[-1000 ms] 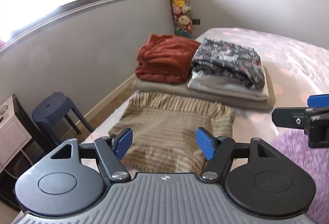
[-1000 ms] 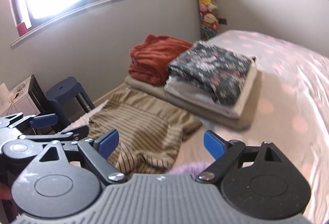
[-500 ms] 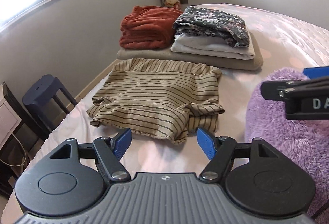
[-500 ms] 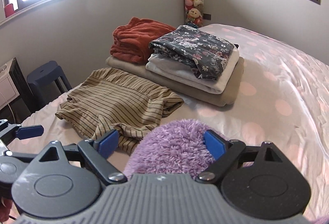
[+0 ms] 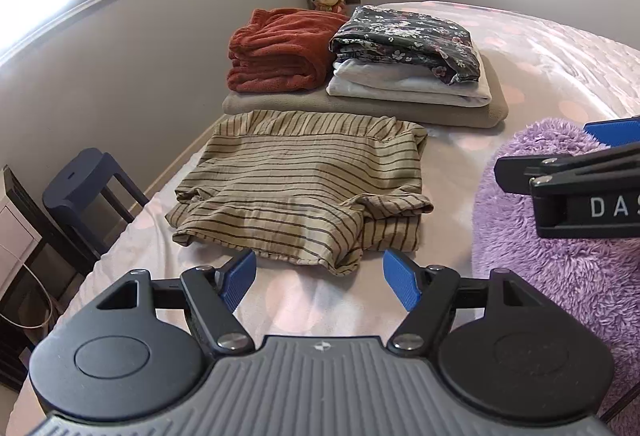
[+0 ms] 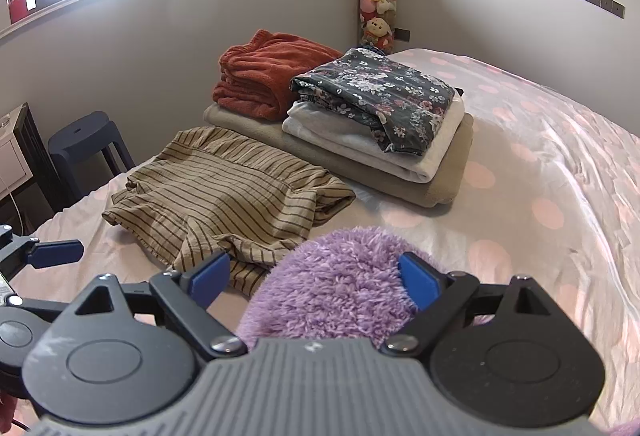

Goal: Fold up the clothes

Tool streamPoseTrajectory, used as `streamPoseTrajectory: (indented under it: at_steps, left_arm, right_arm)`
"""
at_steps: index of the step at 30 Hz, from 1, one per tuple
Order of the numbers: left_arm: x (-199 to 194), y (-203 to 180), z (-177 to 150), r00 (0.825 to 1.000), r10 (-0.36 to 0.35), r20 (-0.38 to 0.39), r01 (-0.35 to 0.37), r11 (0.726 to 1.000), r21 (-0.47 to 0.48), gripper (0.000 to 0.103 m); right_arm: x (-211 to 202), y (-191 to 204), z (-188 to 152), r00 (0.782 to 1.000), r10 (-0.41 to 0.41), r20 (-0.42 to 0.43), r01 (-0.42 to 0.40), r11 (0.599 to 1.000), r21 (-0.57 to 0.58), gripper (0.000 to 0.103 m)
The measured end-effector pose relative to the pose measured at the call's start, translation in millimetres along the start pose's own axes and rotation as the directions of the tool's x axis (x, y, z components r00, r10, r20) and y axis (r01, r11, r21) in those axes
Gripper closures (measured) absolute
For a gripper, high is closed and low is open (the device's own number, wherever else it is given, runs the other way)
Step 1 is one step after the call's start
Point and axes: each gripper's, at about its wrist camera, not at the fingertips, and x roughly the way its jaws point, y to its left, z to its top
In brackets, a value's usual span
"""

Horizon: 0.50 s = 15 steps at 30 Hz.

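Observation:
A tan striped garment [image 5: 304, 188] [image 6: 224, 200] lies roughly folded on the pink dotted bed [image 5: 320, 300] [image 6: 540, 196]. A fluffy purple garment [image 5: 560, 236] [image 6: 340, 296] lies to its right. My left gripper [image 5: 319, 278] hangs open over bare sheet, just short of the striped garment's near edge. My right gripper [image 6: 316, 278] is open above the purple garment, whose pile rises between the fingers; I cannot tell if they touch it. The right gripper's side shows at the right edge of the left wrist view.
Behind the striped garment sits a folded stack: a rust fleece [image 5: 276, 52] [image 6: 264, 80], a dark floral piece [image 5: 408, 40] [image 6: 380, 96] on white cloth, all on a beige blanket [image 5: 360, 108]. A dark blue stool [image 5: 88, 188] [image 6: 88, 144] stands left of the bed below the window wall.
Both grippers drew back and rose from the striped garment. The purple garment came into view under the right gripper. Both stayed open.

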Motion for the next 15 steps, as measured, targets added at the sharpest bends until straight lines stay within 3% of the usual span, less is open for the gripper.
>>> streamPoseTrajectory:
  at_steps: [15]
  left_arm:
    - [-2.2, -4.0, 0.2, 1.000, -0.011, 0.009, 0.010, 1.000, 0.015, 0.034]
  right_arm:
    - [1.3, 1.6, 0.5, 1.000, -0.001, -0.004, 0.001, 1.000, -0.006, 0.010]
